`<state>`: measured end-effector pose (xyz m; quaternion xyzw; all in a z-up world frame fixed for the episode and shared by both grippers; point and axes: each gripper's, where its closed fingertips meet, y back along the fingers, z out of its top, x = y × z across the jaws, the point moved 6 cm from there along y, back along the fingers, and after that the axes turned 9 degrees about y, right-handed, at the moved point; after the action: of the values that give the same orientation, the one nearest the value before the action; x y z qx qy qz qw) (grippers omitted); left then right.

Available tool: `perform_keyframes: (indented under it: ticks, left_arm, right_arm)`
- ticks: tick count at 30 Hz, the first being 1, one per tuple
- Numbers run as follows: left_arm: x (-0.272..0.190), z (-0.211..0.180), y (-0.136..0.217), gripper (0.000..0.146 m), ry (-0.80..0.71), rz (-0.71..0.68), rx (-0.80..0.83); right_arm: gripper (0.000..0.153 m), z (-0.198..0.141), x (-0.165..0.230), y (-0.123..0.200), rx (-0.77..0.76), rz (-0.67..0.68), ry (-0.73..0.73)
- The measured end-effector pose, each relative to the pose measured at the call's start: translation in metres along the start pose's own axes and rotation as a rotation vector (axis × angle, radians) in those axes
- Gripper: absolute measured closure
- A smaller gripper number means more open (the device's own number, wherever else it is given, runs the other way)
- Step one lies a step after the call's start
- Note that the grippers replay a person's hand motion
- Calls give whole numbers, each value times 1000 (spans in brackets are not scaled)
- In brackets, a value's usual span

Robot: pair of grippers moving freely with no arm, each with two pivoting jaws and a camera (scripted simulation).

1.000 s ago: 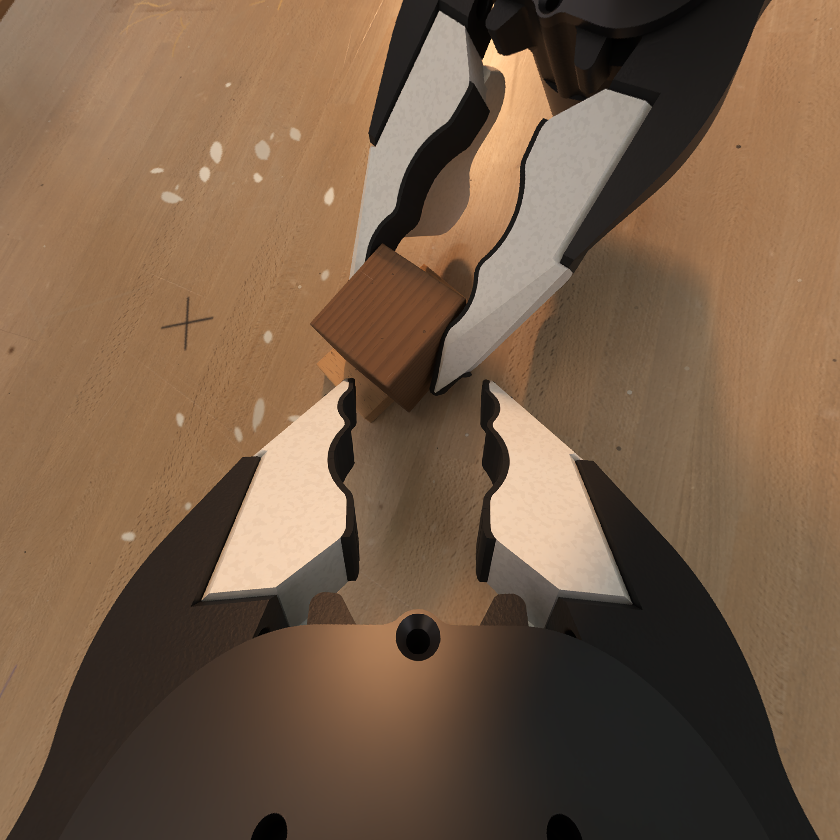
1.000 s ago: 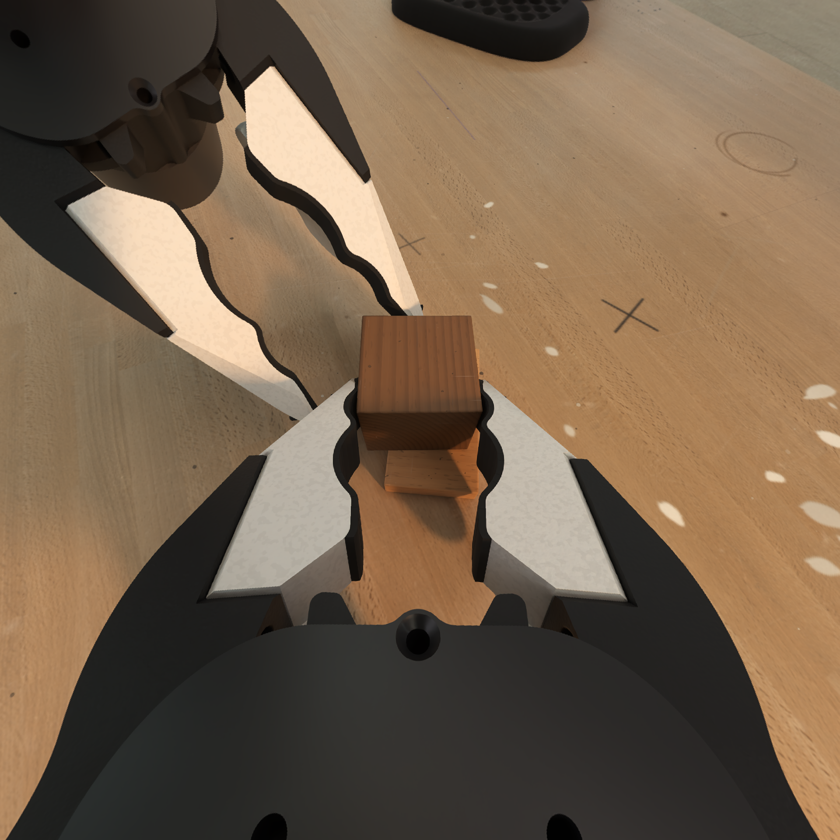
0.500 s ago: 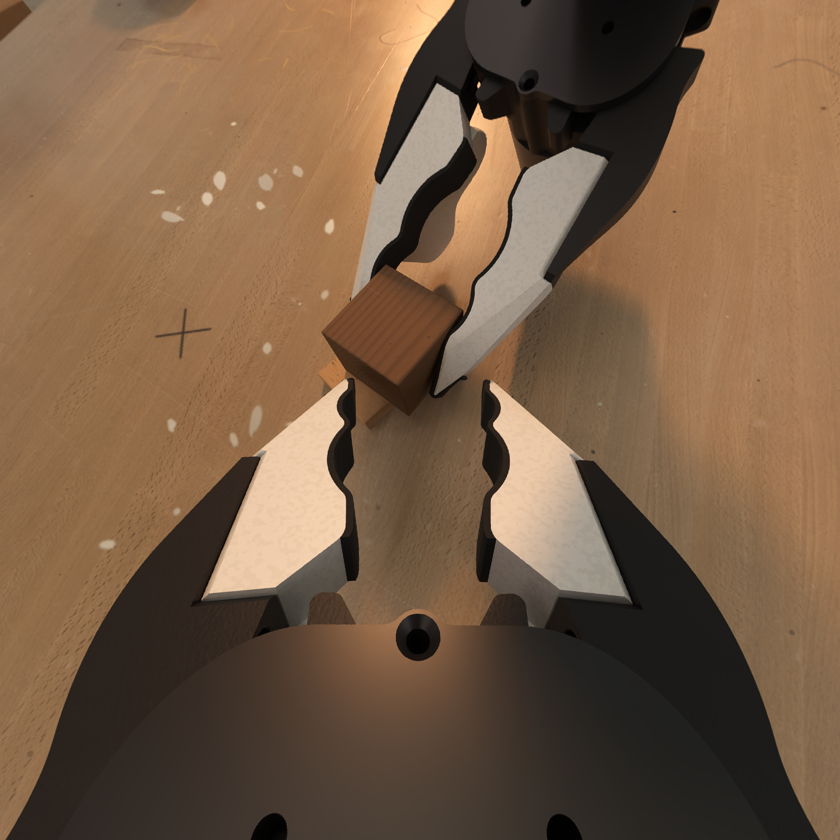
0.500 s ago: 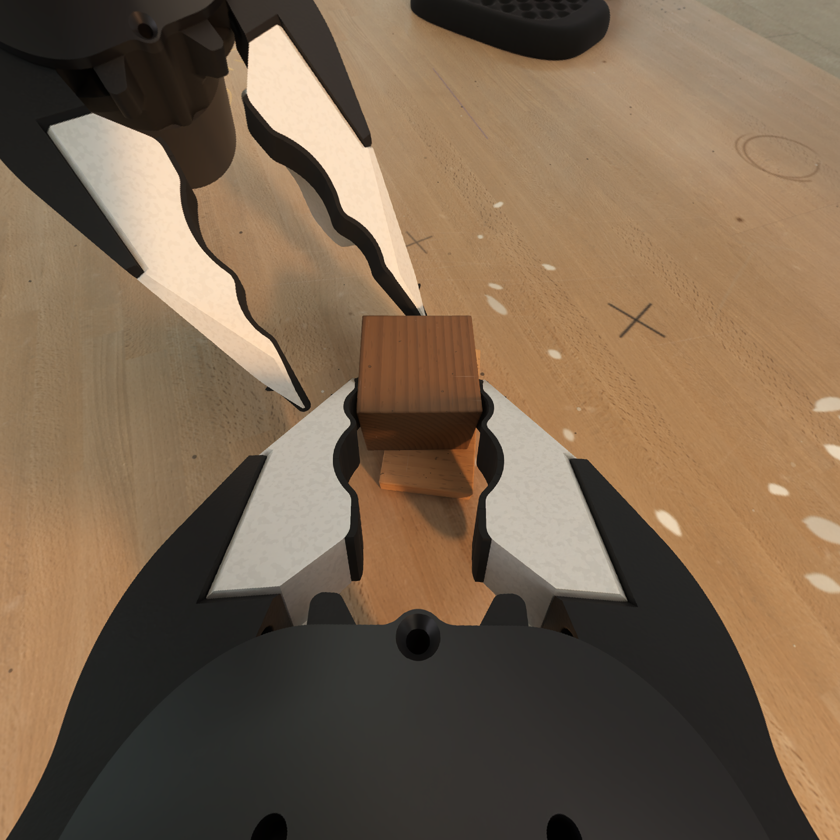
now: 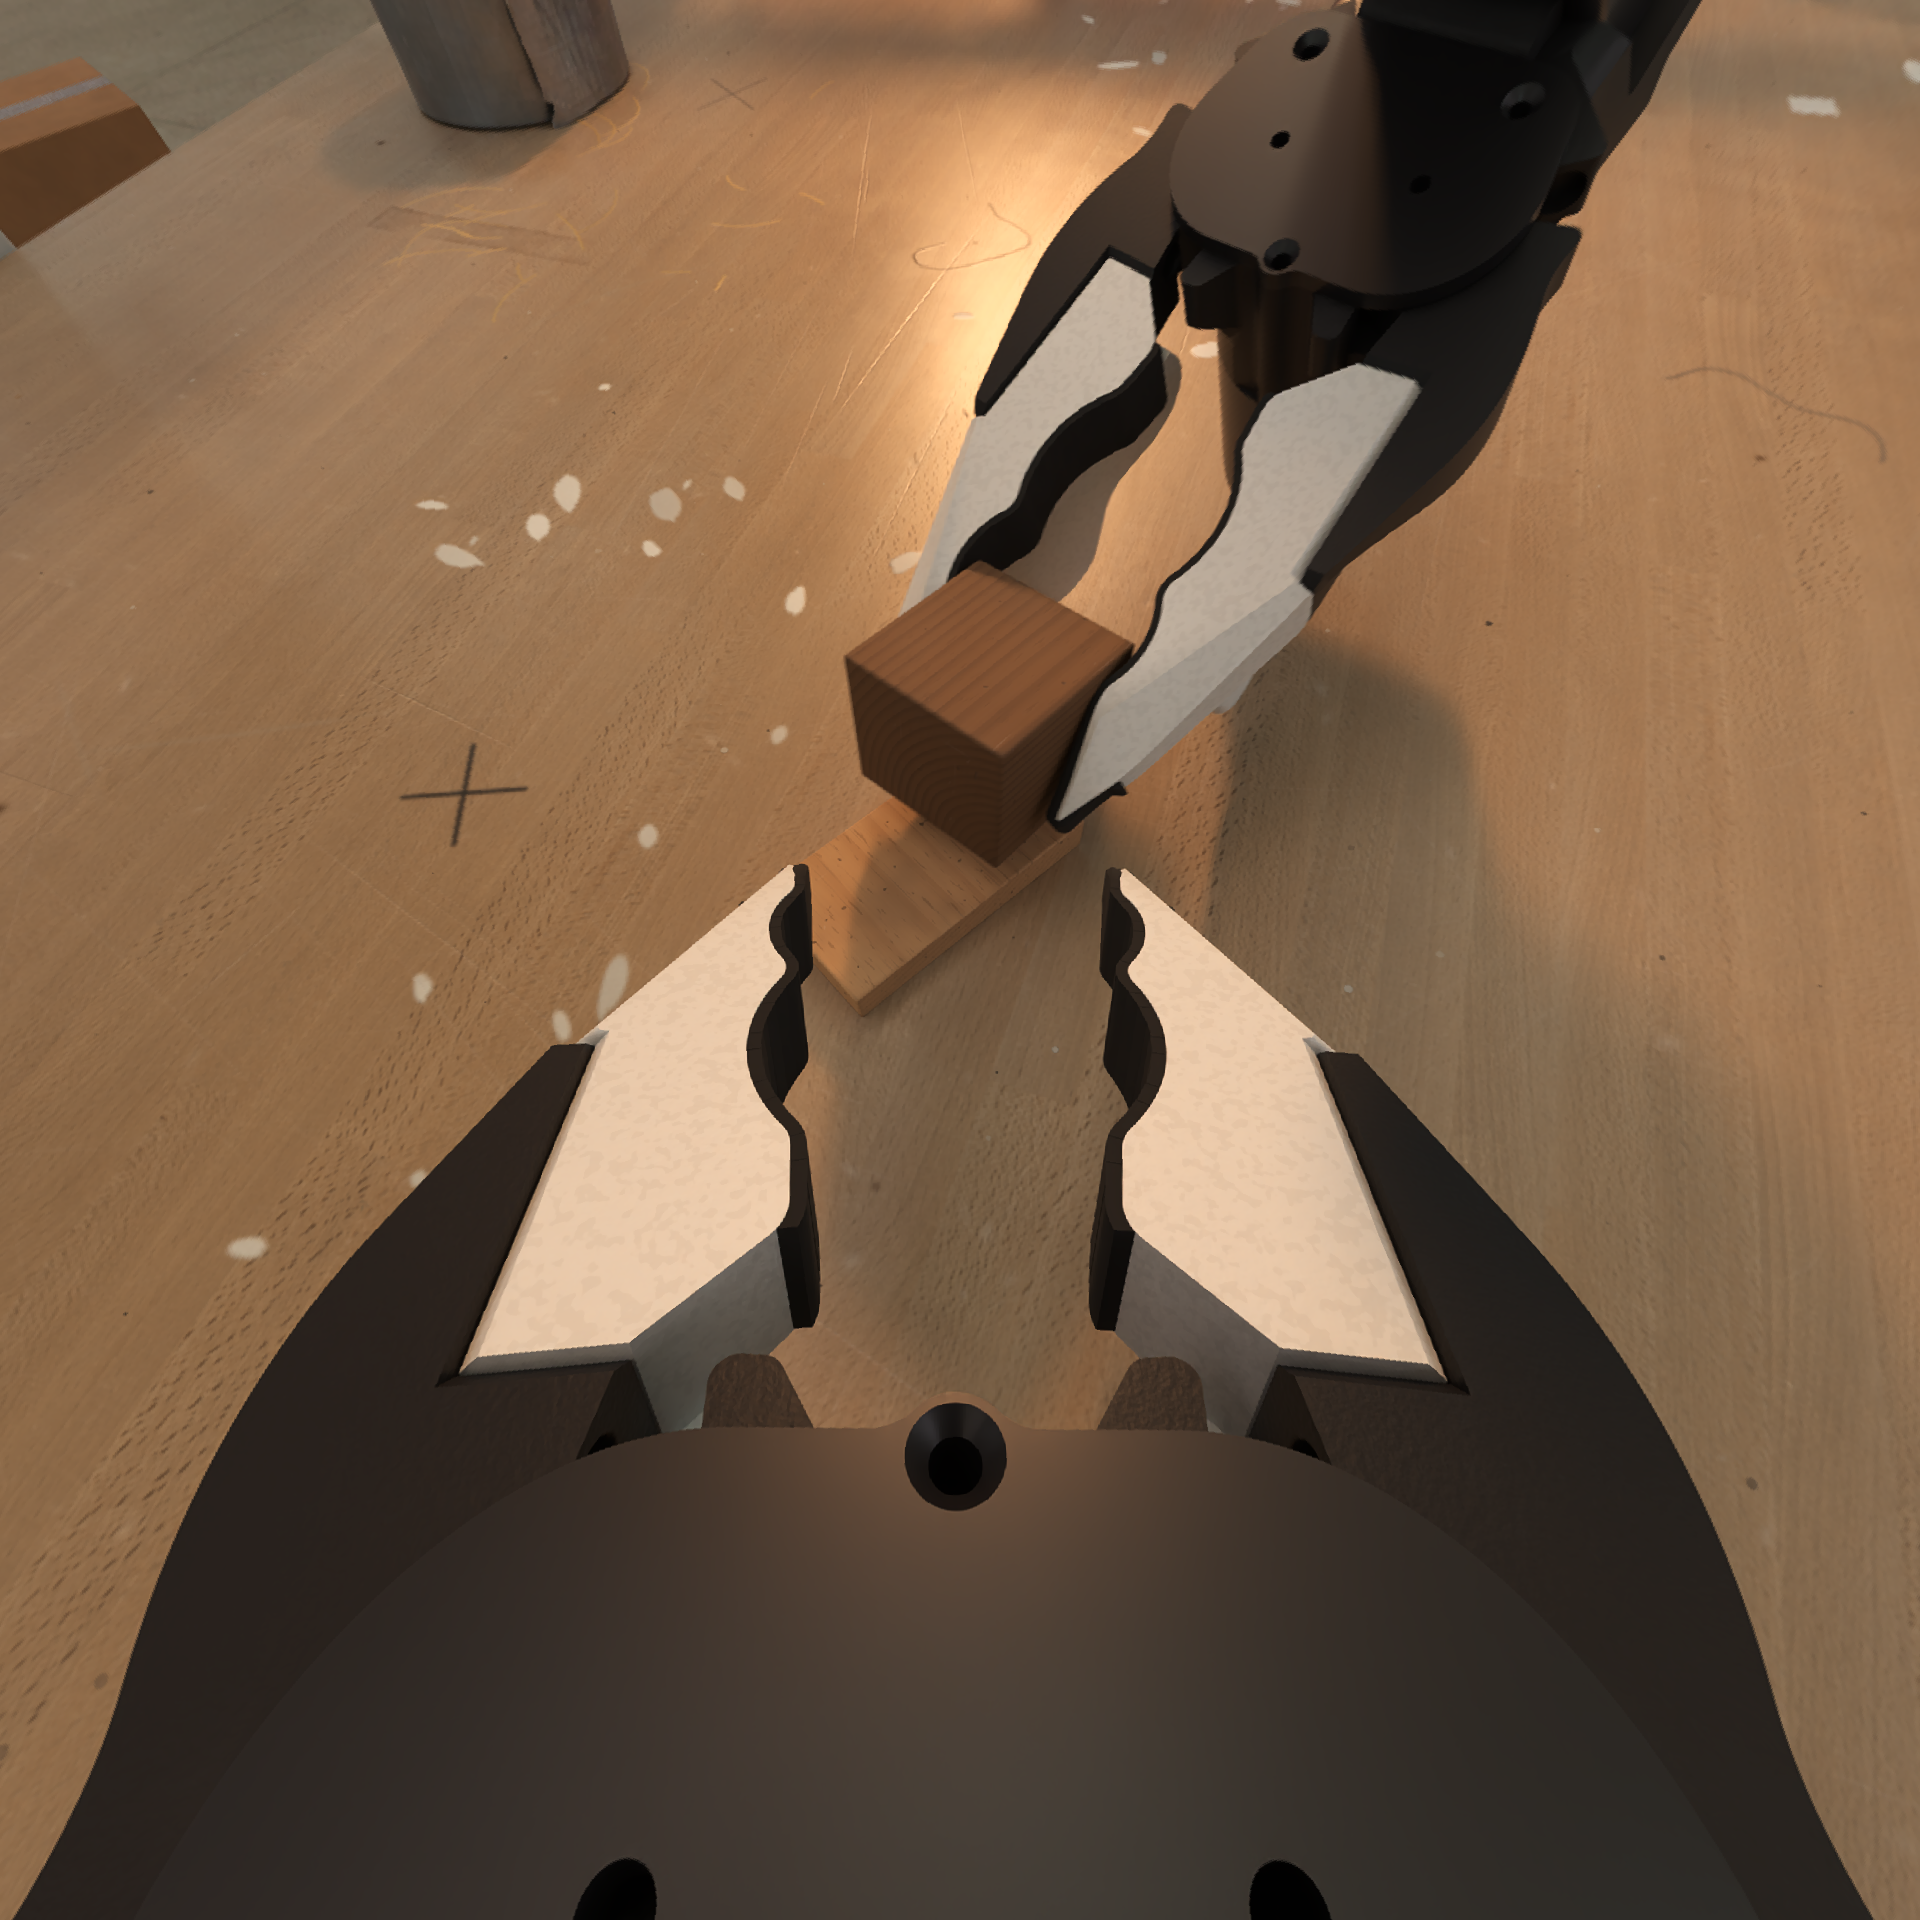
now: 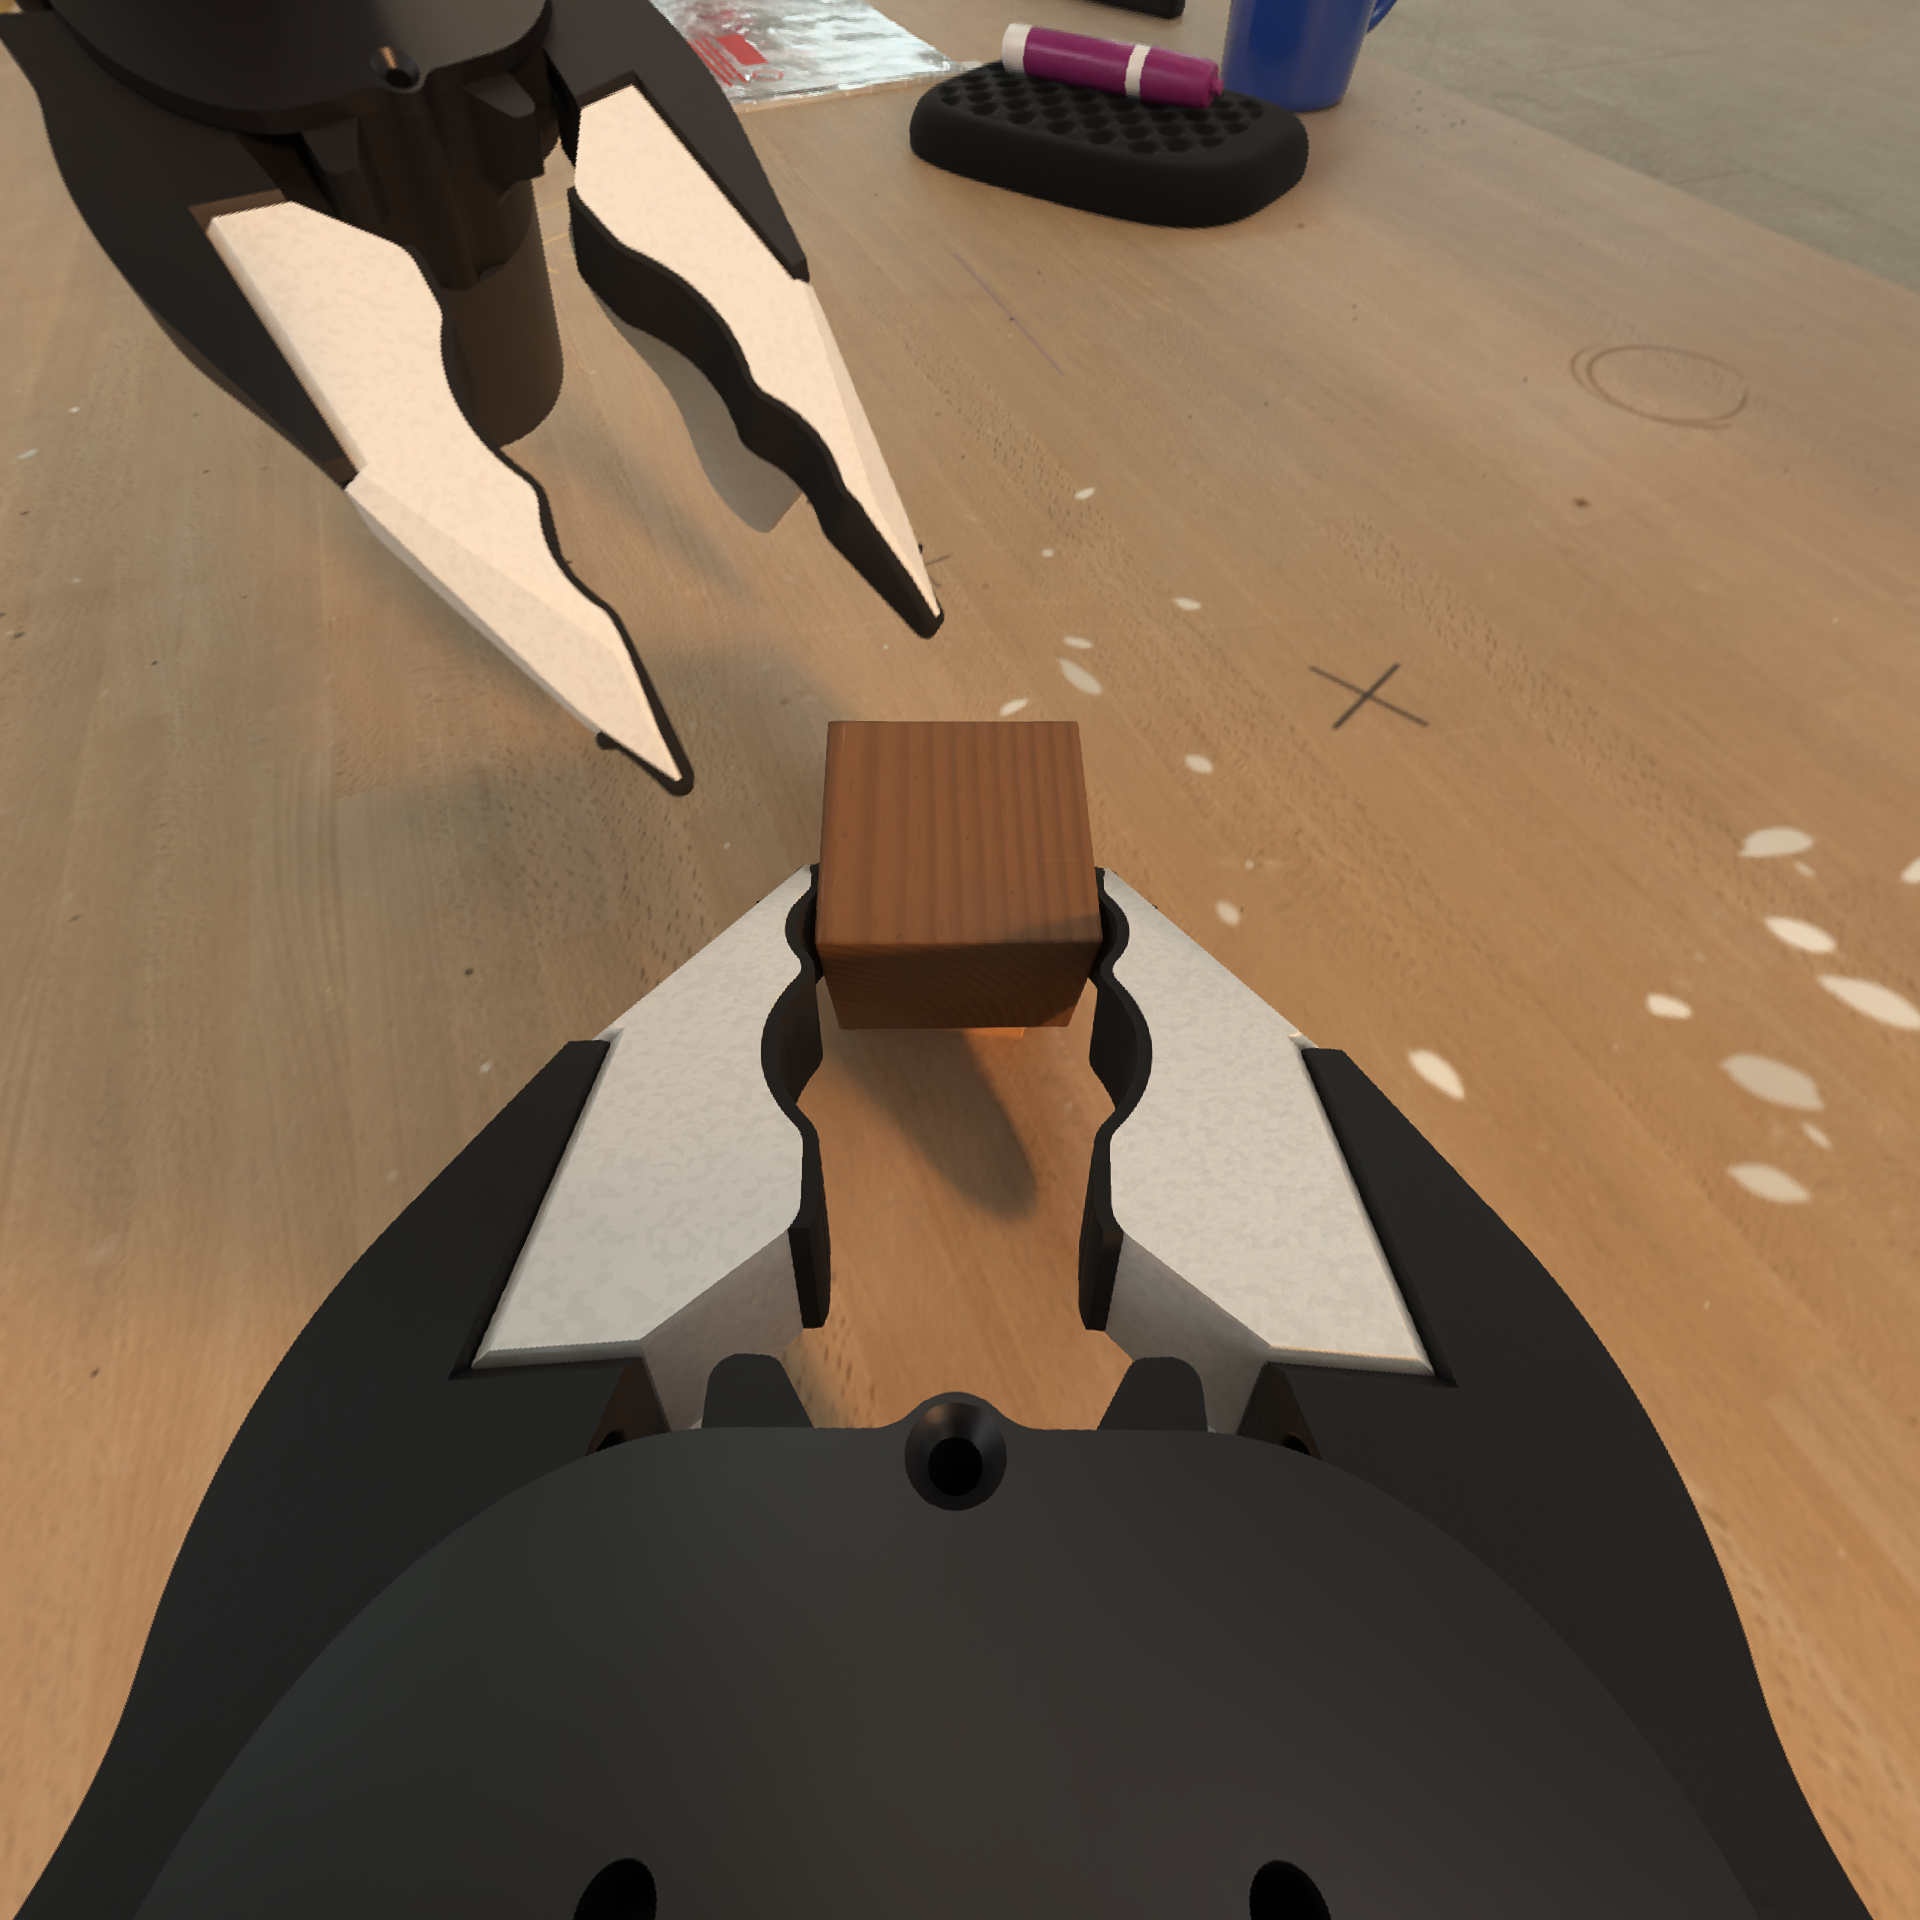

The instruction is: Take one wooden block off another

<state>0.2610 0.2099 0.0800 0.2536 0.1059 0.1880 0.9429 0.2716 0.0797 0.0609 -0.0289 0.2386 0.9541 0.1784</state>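
Observation:
A dark brown wooden cube (image 5: 982, 707) is held in the air by my right gripper (image 6: 956, 894), whose fingers are shut on its two sides; it also shows in the right wrist view (image 6: 956, 883). Below it a flat light wooden block (image 5: 914, 914) lies on the wooden table (image 5: 312, 935); in the right wrist view only a sliver of it (image 6: 1003, 1032) shows under the cube. My left gripper (image 5: 954, 894) is open and empty, its tips just short of the flat block. It shows raised at the upper left of the right wrist view (image 6: 805, 701).
A black perforated pad (image 6: 1107, 145) with a magenta marker (image 6: 1107, 64) and a blue mug (image 6: 1294, 47) stand at the far right. A metal cylinder (image 5: 509, 57) and a brown box (image 5: 62, 145) stand at the far left. Pencil crosses and white flecks mark the table.
My right gripper has lifted the dark cube up off the flat block. My left gripper has pulled back and risen, still open.

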Motion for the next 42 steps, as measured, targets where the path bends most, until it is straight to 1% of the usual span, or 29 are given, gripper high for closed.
perform_keyframes:
  ticks: [2, 8, 15, 25, 31, 33, 35, 38, 42]
  left_arm:
    - [-2, 0, -2, 90, -9, 9, 12]
    - [-5, 2, -10, 90, -19, 20, 28]
    - [0, 16, -26, 90, -22, 31, 52]
    - [18, 42, -59, 90, -15, 0, 62]
    - [28, 55, -72, 90, 26, -15, 44]
    - [31, 57, -76, 90, 40, -12, 46]
    - [34, 57, -80, 90, 54, -9, 53]
    - [36, 56, -87, 90, 80, -37, 73]
    - [37, 53, -95, 90, 111, -83, 107]
  right_arm:
    - [103, -5, 3, 5, 8, 3, -10]
    - [103, -17, 6, 22, 57, -79, 27]
    - [103, -28, 7, 37, 54, -153, -28]
    - [103, -30, 3, 67, -33, -224, -131]
    - [103, -28, -13, 85, -102, -340, -160]
    - [103, -29, -18, 85, -121, -390, -173]
    - [103, -34, -18, 81, -118, -413, -192]
    - [103, -45, -13, 73, -68, -448, -190]
    - [103, -50, -7, 75, -11, -489, -163]
